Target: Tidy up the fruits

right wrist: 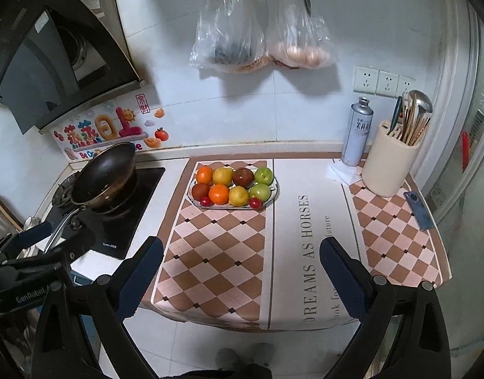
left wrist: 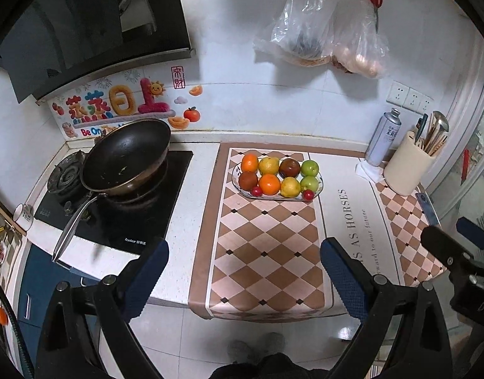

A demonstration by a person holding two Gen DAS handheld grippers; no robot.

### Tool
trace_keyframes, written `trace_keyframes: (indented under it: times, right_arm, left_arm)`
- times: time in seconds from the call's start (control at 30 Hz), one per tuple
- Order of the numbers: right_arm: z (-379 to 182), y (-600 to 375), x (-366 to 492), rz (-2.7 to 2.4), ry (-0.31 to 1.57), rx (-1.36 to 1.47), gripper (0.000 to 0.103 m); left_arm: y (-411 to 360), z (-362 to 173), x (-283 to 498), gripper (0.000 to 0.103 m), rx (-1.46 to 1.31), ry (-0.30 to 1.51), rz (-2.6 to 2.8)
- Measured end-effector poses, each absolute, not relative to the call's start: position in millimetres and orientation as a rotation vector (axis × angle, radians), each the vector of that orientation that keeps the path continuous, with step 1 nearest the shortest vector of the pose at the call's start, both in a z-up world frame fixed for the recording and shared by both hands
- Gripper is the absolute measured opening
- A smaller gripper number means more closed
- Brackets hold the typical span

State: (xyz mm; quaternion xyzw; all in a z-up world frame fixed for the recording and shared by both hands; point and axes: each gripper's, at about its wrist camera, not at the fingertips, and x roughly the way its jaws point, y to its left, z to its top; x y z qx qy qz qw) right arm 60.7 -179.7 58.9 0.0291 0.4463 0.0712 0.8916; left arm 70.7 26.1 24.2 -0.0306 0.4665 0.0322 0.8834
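An oval plate (left wrist: pixel 318 189) (right wrist: pixel 275 193) sits at the back of a checkered mat (left wrist: pixel 267 246) (right wrist: pixel 216 252). It holds two rows of fruit: oranges (left wrist: pixel 269 184) (right wrist: pixel 219 194), yellow fruits (left wrist: pixel 290 187) (right wrist: pixel 239 195), dark red fruits (left wrist: pixel 248 180) (right wrist: pixel 243 177), green apples (left wrist: pixel 309 168) (right wrist: pixel 263 175) and two small red fruits (left wrist: pixel 308 194) (right wrist: pixel 255 202) at the front rim. My left gripper (left wrist: pixel 244 262) is open and empty, held back over the counter's front edge. My right gripper (right wrist: pixel 241 260) is open and empty, likewise well short of the plate.
A black wok (left wrist: pixel 126 156) (right wrist: pixel 104 173) sits on the stove at the left. A spray can (left wrist: pixel 384 137) (right wrist: pixel 358 131), a utensil holder (left wrist: pixel 409 167) (right wrist: pixel 388 164) and a phone (right wrist: pixel 418 210) stand at the right. Plastic bags (right wrist: pixel 257 41) hang on the wall.
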Motion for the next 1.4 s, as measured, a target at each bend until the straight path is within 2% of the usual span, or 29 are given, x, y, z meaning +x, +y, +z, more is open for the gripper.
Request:
trace_keyframes:
  times: [0.6, 1.4]
  right_arm:
    - [59, -185, 75, 0.135, 0.926, 0.062, 0.102]
    - [-23, -178, 192, 0.073, 1.031, 0.015, 0.102]
  left_arm:
    - [20, 29, 73, 0.098, -0.071, 0.961, 0.084]
    - [30, -37, 178, 0.098, -0.055, 1.08, 0.145]
